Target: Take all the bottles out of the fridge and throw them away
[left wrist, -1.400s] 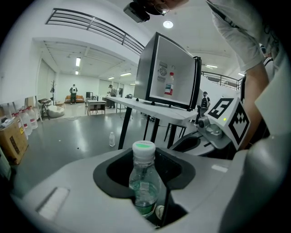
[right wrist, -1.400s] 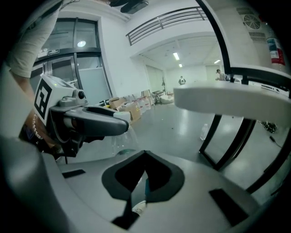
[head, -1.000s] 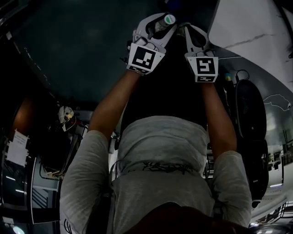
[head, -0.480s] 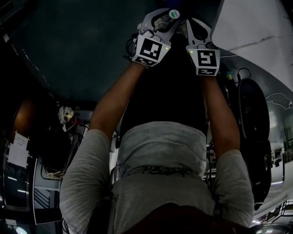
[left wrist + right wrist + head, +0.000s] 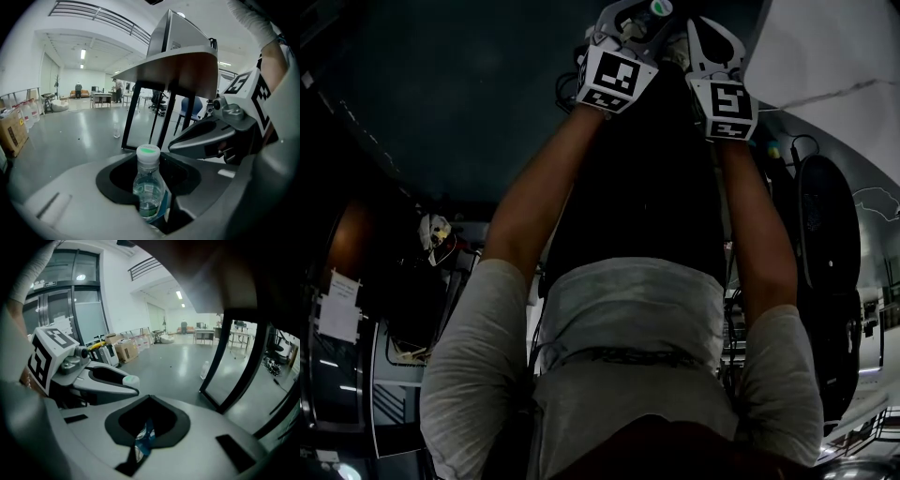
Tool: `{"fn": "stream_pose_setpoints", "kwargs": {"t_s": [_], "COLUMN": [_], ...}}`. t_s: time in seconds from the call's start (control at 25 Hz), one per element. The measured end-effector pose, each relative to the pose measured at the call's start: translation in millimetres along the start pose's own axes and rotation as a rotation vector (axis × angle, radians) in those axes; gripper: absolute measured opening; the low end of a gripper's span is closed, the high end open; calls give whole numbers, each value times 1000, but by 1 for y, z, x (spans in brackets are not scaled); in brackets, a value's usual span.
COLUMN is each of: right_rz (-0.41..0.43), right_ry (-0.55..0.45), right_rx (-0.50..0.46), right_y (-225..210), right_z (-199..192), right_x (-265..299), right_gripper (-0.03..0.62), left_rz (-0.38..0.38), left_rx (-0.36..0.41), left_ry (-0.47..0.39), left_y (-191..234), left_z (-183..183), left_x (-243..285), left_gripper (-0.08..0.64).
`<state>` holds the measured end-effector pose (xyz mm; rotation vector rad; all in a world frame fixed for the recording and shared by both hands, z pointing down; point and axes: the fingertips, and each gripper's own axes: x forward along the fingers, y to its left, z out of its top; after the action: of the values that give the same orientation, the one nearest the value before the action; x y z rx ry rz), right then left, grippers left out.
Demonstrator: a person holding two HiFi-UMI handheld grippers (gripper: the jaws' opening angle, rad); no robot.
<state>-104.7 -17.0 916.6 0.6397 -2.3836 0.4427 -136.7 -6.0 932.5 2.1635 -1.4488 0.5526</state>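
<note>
A clear plastic bottle (image 5: 148,185) with a white cap topped in green stands upright between my left gripper's jaws, which are shut on it. In the head view the left gripper (image 5: 639,21) is at the top edge, and the bottle's cap (image 5: 661,7) pokes out of it. Just to its right, my right gripper (image 5: 701,33) has its jaws shut. They pinch a thin, crinkled blue and white scrap (image 5: 144,439); what it is I cannot tell. In the right gripper view, the left gripper's fingers (image 5: 110,378) reach in from the left.
A table (image 5: 187,65) on dark legs stands just ahead, with a white machine (image 5: 180,30) on top. Another bottle (image 5: 116,130) stands on the grey hall floor beyond. Cardboard boxes (image 5: 11,133) line the left wall. People stand far off at the back.
Both grippers have shifted toward the top edge of the head view, side by side. The bottle has stayed in the left one.
</note>
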Motion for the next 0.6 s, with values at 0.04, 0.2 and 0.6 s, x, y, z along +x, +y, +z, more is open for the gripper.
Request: {"fn": "stream_pose_setpoints", "kwargs": {"t_s": [0.04,0.2,0.6], "right_rz": [-6,15,21], "right_ry": [1,-1,2], "right_rx": [3,41,69], "right_y": [-1,3,3], "right_z": [-2,-14,-15], "right_x": [2,11,20], "right_gripper": [9,11,11], "left_rz": [4,21,25], "left_rx": [-4,-18,-12], "left_ry": [4,31,89], "left_y": [2,10,14], "left_z": [-3,-16,-36], "left_x": [3,13,18], "left_gripper": [150,150,153]}}
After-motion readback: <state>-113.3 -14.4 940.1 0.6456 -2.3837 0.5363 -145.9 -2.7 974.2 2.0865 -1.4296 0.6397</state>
